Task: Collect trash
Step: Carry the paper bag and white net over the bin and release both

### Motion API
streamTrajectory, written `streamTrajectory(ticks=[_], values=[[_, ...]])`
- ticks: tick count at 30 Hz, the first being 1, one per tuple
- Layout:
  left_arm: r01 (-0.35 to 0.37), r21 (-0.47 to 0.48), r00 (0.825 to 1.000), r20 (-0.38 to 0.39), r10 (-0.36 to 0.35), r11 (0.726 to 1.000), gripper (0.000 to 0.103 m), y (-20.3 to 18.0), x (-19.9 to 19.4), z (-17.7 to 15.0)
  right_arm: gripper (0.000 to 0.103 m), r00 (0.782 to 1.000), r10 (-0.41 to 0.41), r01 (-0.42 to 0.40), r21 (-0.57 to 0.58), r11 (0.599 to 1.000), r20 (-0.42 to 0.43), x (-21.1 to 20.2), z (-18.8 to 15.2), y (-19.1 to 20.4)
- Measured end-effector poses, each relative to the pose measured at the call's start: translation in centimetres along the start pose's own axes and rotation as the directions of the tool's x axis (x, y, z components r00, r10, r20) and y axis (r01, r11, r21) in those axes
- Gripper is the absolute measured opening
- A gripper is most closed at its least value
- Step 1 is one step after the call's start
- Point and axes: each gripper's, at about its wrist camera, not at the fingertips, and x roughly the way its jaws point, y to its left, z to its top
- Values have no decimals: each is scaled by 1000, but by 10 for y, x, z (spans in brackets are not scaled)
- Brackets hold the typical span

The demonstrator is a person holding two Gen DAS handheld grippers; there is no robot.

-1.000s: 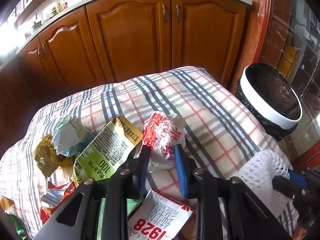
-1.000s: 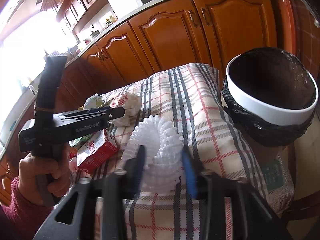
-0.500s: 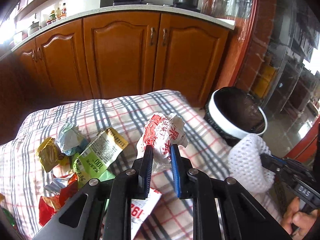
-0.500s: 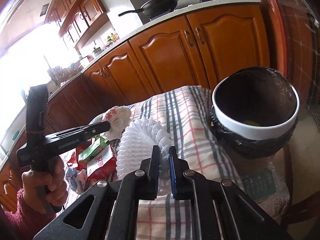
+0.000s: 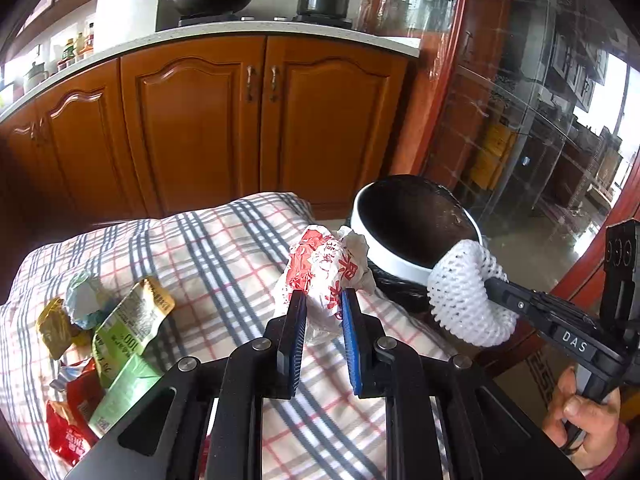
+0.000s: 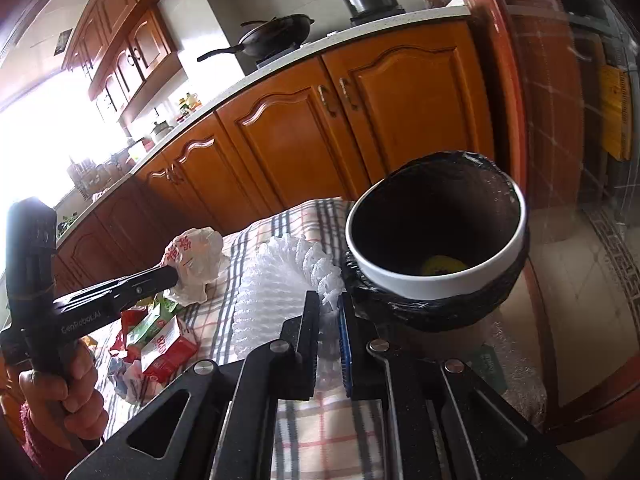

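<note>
Above the checked cloth (image 5: 224, 256), the left gripper (image 5: 322, 300) has its jaws clamped on a crumpled red-and-white wrapper (image 5: 324, 268). Beside it, the right gripper (image 6: 329, 305) has its jaws squeezed on a white foam net (image 6: 280, 280), close to the bin (image 6: 436, 284) (black bag inside). More wrappers (image 5: 120, 332) lie on the cloth.

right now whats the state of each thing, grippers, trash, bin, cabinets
left gripper: shut on the crumpled wrapper, lifted
right gripper: shut on the foam net, beside the bin
bin: open, black-lined, something yellow at the bottom
loose wrappers: lying on the checked cloth
cabinet doors: closed
</note>
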Motion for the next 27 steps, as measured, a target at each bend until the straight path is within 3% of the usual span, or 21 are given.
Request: streamTrajectory(ticks=[14, 27], values=[[62, 52, 997, -40, -60, 997, 16, -28, 38, 34, 9, 997, -74, 73, 31, 997, 35, -4, 24, -40], [110, 60, 988, -115, -103, 992, 16, -54, 118, 89, 9, 989, -144, 143, 29, 989, 26, 23, 73, -82]])
